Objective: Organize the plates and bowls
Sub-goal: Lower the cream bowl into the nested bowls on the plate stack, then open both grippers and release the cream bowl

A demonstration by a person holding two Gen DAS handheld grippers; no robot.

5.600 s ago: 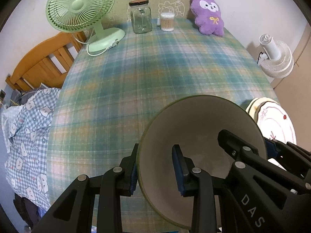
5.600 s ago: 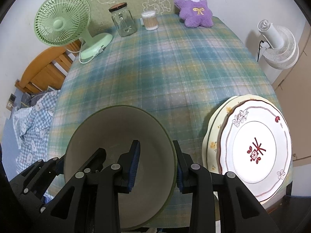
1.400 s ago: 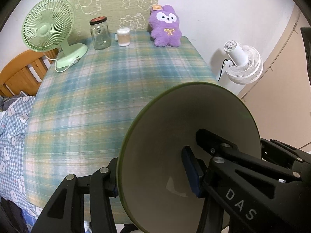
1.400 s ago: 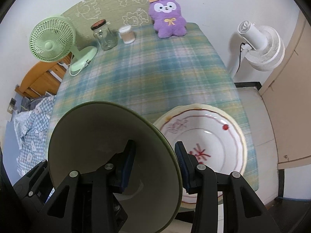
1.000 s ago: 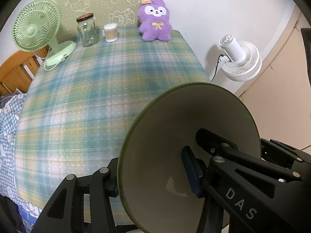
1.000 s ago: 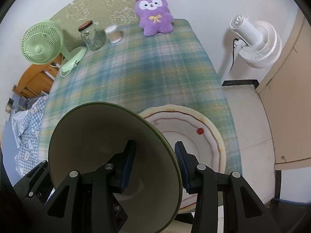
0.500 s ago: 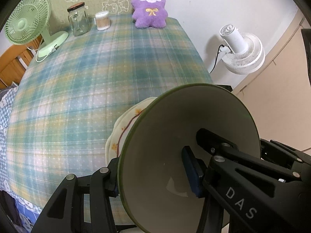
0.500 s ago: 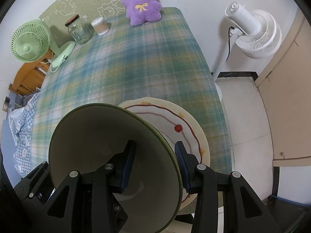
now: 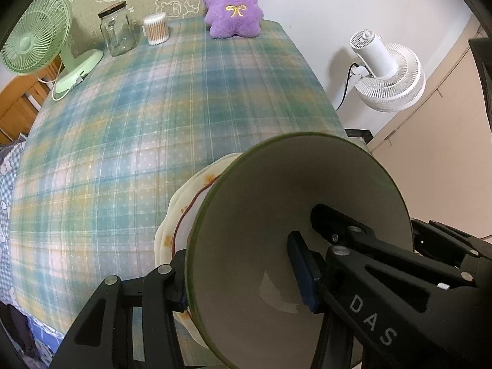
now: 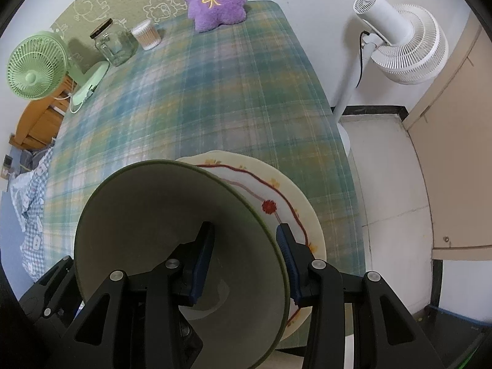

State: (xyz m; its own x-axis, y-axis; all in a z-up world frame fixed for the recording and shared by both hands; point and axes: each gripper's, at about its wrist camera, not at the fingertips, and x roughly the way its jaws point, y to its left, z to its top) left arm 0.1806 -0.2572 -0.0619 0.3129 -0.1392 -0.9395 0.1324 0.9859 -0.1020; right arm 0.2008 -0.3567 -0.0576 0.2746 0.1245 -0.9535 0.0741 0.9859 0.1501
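Observation:
A large green-rimmed bowl (image 9: 276, 215) with a pale grey inside is held by both grippers, one on each side of its rim. My left gripper (image 9: 243, 279) is shut on the bowl's left rim. My right gripper (image 10: 243, 258) is shut on its right rim (image 10: 267, 230). The bowl (image 10: 147, 215) hangs above a stack of plates (image 10: 289, 196) with a red floral pattern, near the table's front right corner. The plates' left edge shows in the left wrist view (image 9: 175, 230). The bowl hides most of the plates.
The plaid tablecloth (image 9: 153, 123) covers the table. At the far edge stand a green desk fan (image 9: 33, 46), a glass jar (image 9: 117, 30), a cotton swab box (image 9: 156, 29) and a purple plush toy (image 9: 233, 9). A white floor fan (image 10: 399, 37) stands right of the table.
Both grippers have carried the bowl from the table's left front over to the right. It now hangs above the plate stack, which has slid under it.

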